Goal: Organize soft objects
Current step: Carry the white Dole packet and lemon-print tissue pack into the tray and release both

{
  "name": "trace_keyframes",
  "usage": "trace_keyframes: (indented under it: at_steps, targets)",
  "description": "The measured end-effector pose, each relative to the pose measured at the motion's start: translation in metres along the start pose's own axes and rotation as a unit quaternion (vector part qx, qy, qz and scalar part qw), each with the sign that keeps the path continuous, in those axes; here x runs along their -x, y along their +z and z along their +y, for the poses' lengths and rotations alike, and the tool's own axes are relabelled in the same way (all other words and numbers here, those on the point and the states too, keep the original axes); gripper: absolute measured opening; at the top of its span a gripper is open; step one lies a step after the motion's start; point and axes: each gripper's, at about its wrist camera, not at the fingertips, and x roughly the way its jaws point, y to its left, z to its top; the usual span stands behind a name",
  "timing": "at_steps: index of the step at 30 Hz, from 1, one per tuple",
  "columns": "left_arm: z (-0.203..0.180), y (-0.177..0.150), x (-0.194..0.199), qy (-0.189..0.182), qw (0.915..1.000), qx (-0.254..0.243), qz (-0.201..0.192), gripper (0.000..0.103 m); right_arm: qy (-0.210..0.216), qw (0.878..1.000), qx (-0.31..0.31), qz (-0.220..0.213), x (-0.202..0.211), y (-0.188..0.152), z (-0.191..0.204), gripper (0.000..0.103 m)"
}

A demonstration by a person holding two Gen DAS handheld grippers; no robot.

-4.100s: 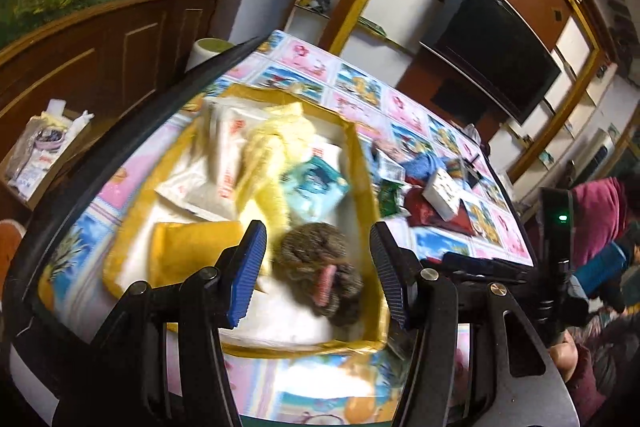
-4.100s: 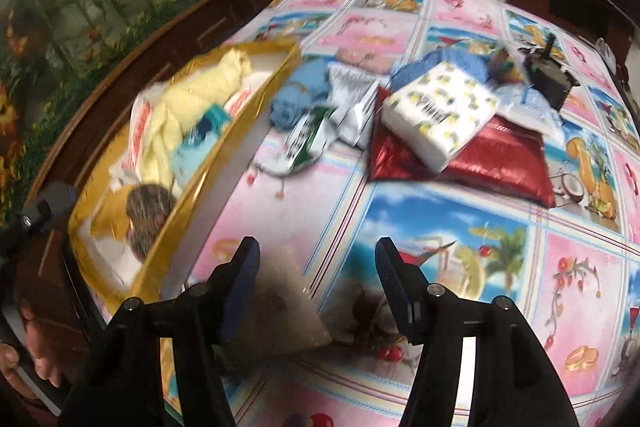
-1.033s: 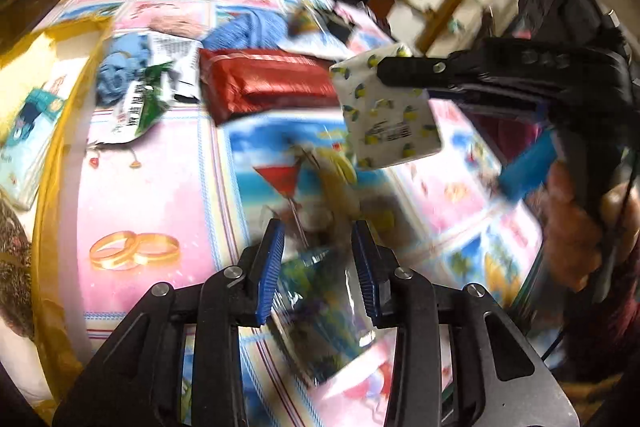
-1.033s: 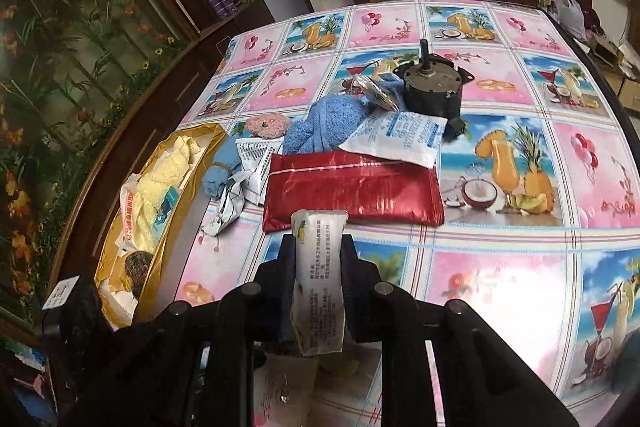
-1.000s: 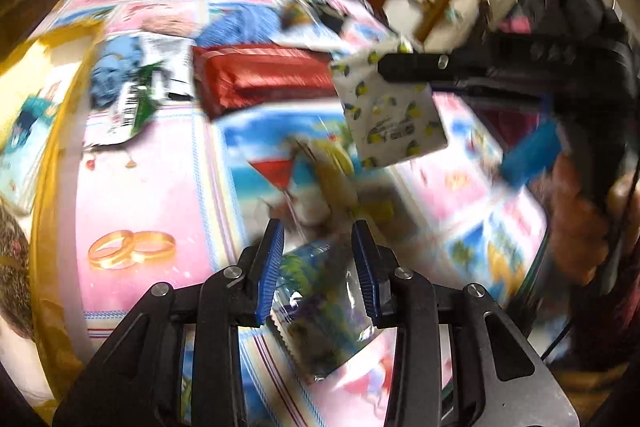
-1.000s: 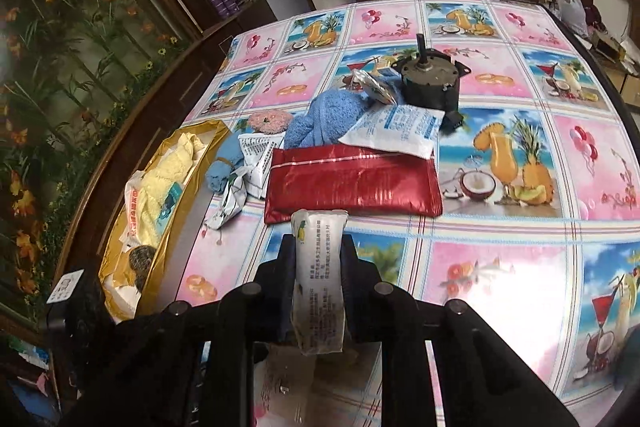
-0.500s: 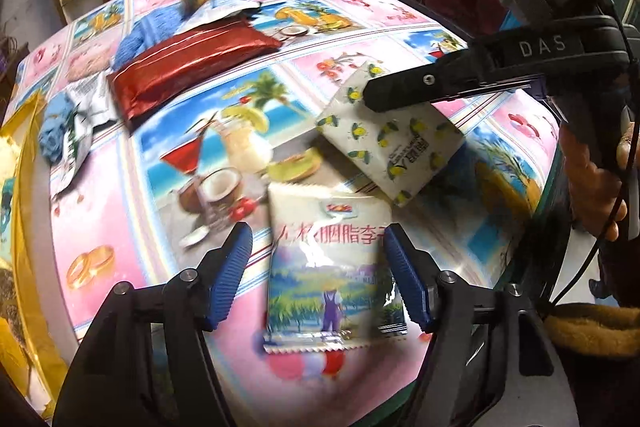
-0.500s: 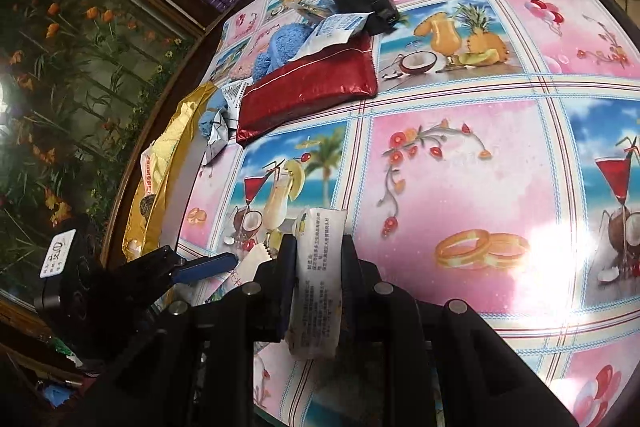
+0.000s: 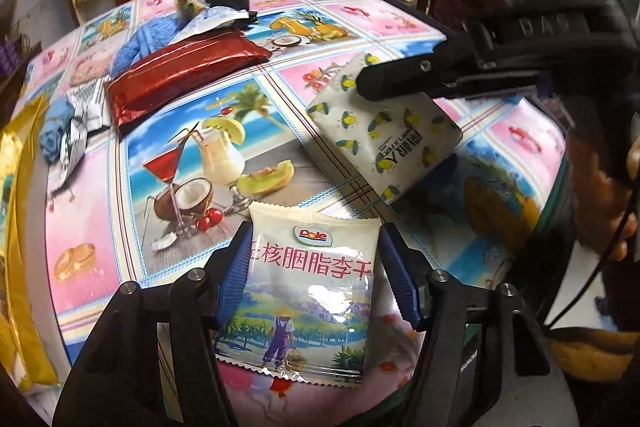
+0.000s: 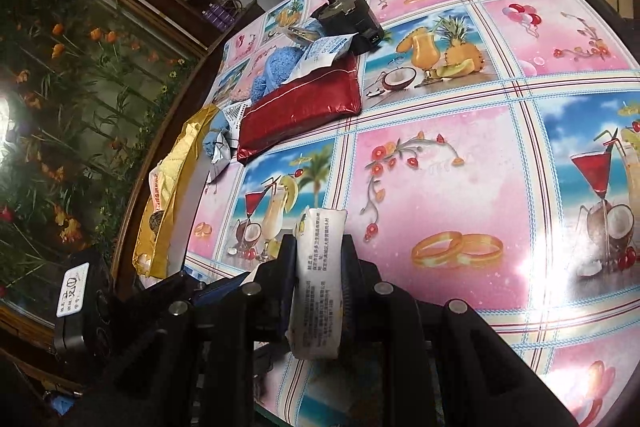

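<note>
My left gripper [image 9: 316, 279] is open with its blue-padded jaws on either side of a white Dole snack packet [image 9: 308, 299] that lies flat on the table near the front edge. My right gripper [image 10: 318, 267] is shut on a white tissue pack with lemon print [image 10: 318, 283], held above the table; the same pack [image 9: 384, 139] shows in the left wrist view at right. A red foil packet [image 9: 184, 75], a blue knitted cloth [image 9: 144, 43] and a white sachet [image 9: 212, 21] lie further back.
A gold-rimmed tray [image 9: 16, 187] with soft items stands at the left edge, also seen in the right wrist view [image 10: 176, 171]. A black motor-like object [image 10: 348, 19] sits at the far side. The table carries a colourful printed cloth [image 10: 440, 167].
My left gripper has opened and now straddles the snack packet lying on the table. My right gripper has carried the tissue pack toward the near right side.
</note>
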Motion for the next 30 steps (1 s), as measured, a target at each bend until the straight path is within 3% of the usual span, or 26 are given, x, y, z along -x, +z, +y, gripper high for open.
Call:
trace_keyframes:
  at_steps: [4, 8, 17, 26, 30]
  targets:
    - [0.028, -0.004, 0.026, -0.03, 0.9972, 0.063, -0.029, 0.062, 0.009, 1.0, 0.002, -0.005, 0.002, 0.002, 0.005, 0.02]
    - [0.064, -0.012, 0.06, -0.034, 0.9894, 0.124, -0.067, 0.062, 0.018, 1.0, 0.017, -0.002, -0.002, 0.007, 0.021, 0.02]
    - [0.156, -0.048, 0.133, 0.037, 0.9569, 0.249, -0.145, 0.063, 0.05, 0.996, 0.067, 0.026, -0.037, 0.02, 0.087, 0.019]
    - [0.231, -0.073, 0.149, 0.114, 0.9246, 0.326, -0.16, 0.063, 0.09, 0.985, 0.136, 0.062, -0.093, 0.025, 0.184, 0.019]
    - [0.25, -0.079, 0.144, 0.127, 0.9172, 0.347, -0.149, 0.064, 0.084, 0.98, 0.162, 0.075, -0.123, 0.029, 0.218, 0.019]
